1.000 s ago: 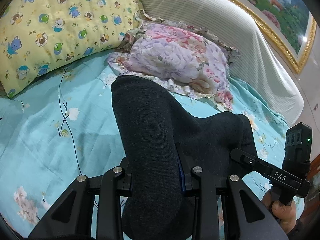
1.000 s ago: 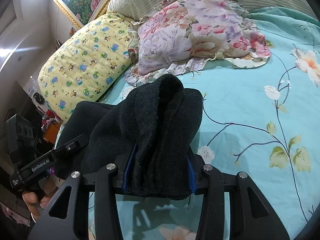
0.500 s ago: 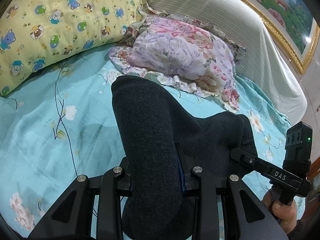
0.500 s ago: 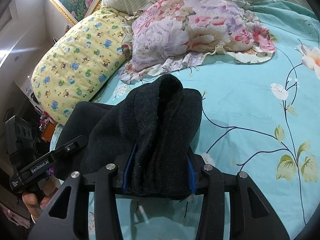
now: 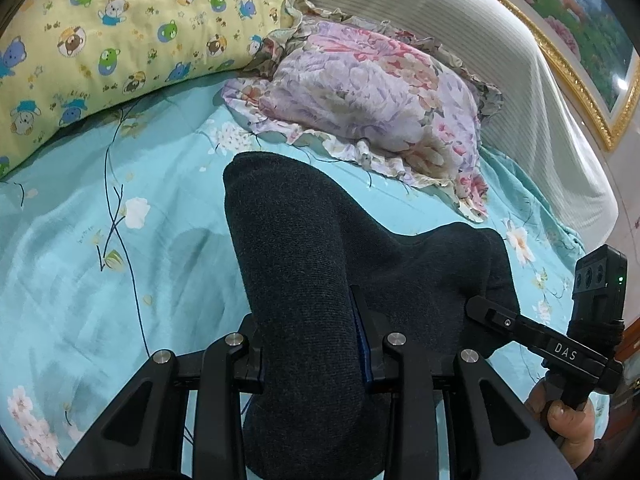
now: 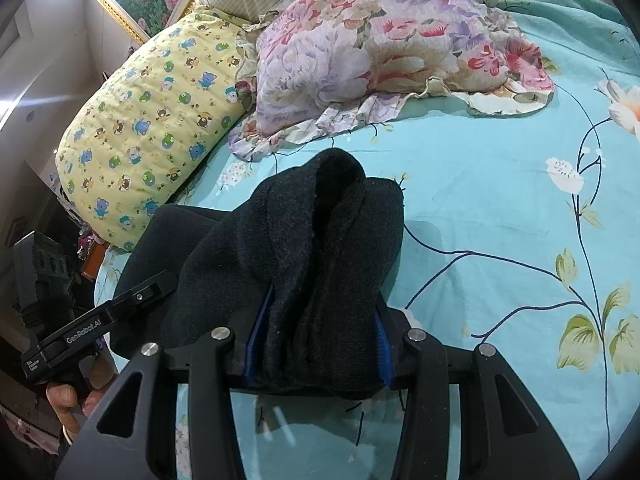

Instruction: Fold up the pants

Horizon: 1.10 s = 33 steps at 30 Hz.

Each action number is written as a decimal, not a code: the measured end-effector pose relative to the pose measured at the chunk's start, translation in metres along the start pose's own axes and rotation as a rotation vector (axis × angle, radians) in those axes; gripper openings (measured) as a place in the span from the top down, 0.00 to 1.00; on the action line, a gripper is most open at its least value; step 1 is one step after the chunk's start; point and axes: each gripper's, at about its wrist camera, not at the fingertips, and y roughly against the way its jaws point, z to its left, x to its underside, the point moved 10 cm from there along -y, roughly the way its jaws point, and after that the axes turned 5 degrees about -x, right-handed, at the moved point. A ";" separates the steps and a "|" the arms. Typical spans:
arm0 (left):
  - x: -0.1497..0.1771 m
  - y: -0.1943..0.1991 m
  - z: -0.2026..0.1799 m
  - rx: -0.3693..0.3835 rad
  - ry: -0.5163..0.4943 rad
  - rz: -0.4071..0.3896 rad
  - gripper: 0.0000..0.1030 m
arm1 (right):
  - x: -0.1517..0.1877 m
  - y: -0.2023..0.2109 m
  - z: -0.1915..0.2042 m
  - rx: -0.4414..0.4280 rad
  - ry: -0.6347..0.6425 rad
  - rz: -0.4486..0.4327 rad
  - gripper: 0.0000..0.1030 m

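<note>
Left tongs (image 5: 312,344) clamp a thick bunch of the dark pants (image 5: 304,264); right tongs (image 6: 320,340) clamp another bunch of the pants (image 6: 320,248); the cloth is held up over the teal flowered bed (image 5: 80,272); flowered pillow (image 5: 360,96) and yellow bear pillow (image 5: 100,40) lie beyond.

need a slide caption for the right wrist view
Right gripper clamped on bunched dark pants above a teal floral bedsheet, floral pillow and yellow bear-print pillow behind.
</note>
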 end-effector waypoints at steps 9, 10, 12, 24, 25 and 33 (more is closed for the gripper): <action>0.006 -0.010 0.009 0.010 0.018 0.014 0.57 | 0.002 -0.005 -0.009 -0.004 -0.012 0.010 0.44; 0.006 -0.010 0.010 0.011 0.020 0.013 0.55 | 0.003 -0.005 -0.010 -0.004 -0.012 0.009 0.43; 0.007 -0.011 0.013 0.011 0.027 0.015 0.52 | 0.004 -0.006 -0.011 0.002 -0.009 0.007 0.40; 0.014 -0.001 0.025 -0.007 0.023 -0.002 0.25 | 0.004 -0.001 -0.012 0.037 0.012 -0.011 0.22; 0.014 0.000 0.026 -0.007 0.023 -0.003 0.25 | 0.004 0.001 -0.010 0.038 0.017 -0.016 0.21; 0.020 0.010 0.030 -0.021 0.026 -0.010 0.22 | 0.006 0.014 0.003 0.037 0.047 -0.043 0.15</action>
